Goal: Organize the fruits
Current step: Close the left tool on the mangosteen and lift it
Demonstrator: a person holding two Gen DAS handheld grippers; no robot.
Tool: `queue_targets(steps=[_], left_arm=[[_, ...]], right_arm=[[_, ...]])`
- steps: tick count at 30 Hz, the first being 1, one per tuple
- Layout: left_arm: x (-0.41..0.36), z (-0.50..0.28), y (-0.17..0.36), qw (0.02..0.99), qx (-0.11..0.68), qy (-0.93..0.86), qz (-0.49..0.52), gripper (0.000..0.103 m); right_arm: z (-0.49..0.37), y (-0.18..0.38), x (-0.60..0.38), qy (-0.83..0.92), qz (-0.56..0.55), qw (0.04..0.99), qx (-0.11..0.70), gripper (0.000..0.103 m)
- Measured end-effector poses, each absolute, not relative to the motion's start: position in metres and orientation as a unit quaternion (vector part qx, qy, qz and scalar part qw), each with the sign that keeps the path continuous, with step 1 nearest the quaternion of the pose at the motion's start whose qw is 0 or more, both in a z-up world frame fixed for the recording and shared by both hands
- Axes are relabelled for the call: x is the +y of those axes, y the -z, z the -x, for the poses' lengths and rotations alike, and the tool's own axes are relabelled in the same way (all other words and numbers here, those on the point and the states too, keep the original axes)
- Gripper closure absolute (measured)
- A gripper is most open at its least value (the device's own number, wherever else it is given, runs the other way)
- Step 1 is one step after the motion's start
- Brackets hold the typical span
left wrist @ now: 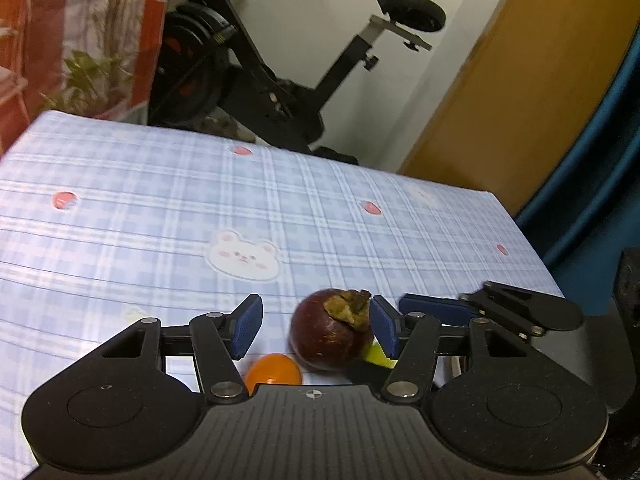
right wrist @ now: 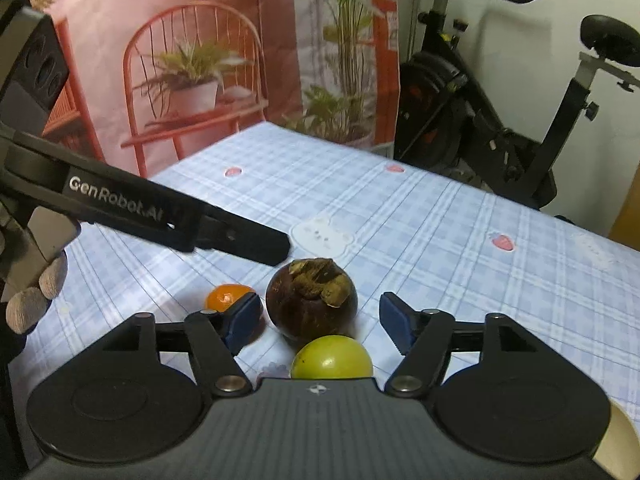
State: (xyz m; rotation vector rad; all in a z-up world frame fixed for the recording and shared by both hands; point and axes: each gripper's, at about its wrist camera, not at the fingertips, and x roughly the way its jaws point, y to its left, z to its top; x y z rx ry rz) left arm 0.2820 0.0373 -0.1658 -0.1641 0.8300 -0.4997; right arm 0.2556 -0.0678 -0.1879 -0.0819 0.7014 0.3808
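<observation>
Left wrist view, mangosteen (left wrist: 330, 334) between released left jaws, touching one pad, right jaws likewise released.

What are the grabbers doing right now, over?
Left gripper open around mangosteen. Right gripper open, mangosteen and green fruit between fingers. Orange fruit beside them; nothing gripped yet.

Matt black plastic grippers with ribbed blue pads (left wrist: 248, 326); the mangosteen (right wrist: 311, 300) — dull, rough-capped; the green fruit (right wrist: 331, 358) — smooth, glossy.
</observation>
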Motion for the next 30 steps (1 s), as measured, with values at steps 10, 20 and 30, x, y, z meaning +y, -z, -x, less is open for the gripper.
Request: queue_targets(steps=[10, 20, 30], left_arm=[[0.025, -0.294, 0.184, 0.861, 0.425, 0.268, 0.076, 0.037], [0.015, -0.300, 0.194, 0.854, 0.437, 0.272, 0.074, 0.039], [0.017, -0.292, 0.186, 0.862, 0.426, 0.268, 0.069, 0.039]], right_arm=[[-0.278, 0.203, -0.056, -0.197, 0.050, 0.909, 0.365, 0.032], [-0.286, 0.211, -0.060, -0.196, 0.035, 0.903, 0.381, 0.037], [-0.278, 0.206, -0.060, -0.196, 0.025, 0.908, 0.370, 0.039]])
